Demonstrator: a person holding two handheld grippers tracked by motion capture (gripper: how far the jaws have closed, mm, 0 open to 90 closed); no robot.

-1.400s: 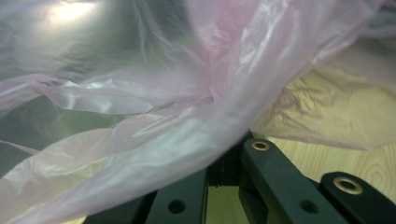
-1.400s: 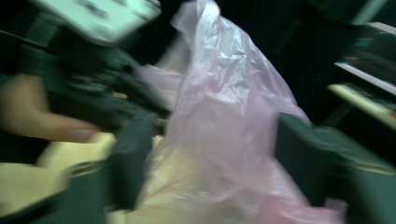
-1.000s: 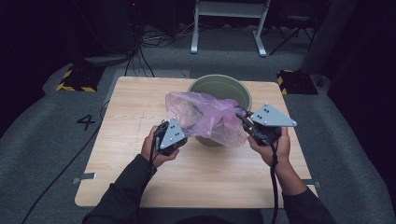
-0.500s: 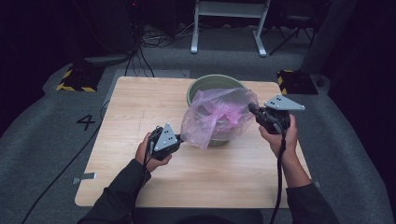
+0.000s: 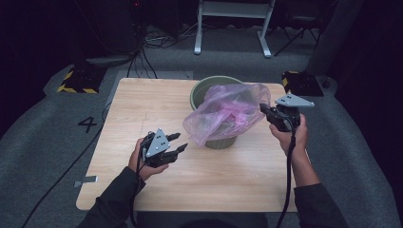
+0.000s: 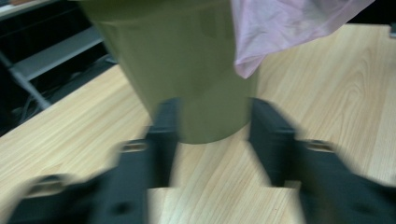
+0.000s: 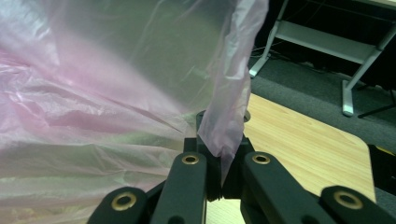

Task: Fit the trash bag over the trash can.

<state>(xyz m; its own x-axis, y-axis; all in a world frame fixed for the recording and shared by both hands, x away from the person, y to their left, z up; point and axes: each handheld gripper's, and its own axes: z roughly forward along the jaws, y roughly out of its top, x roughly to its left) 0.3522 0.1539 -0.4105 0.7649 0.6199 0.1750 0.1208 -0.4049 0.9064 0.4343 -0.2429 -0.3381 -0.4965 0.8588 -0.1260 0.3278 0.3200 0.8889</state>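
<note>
The left gripper [image 5: 177,143] hung above the table [image 5: 142,99], left of the middle and nearer the near edge, its jaws apart with nothing between them; they had just been opening. In the left gripper view those blurred jaws pointed at the foot of the green bin [image 6: 187,70], which stood beyond them without touching. The bin [image 5: 202,90] stood on the table toward the far edge, right of the middle. A pink bag [image 5: 228,114] lay draped over its mouth and spilled down its near side, one corner hanging free toward the left gripper. At the bag's right edge the right gripper [image 5: 264,110] was clamped on the film, close to the table's right edge. In the right gripper view a twisted fold of the bag [image 7: 229,116] ran down between the closed jaws [image 7: 222,161].
</note>
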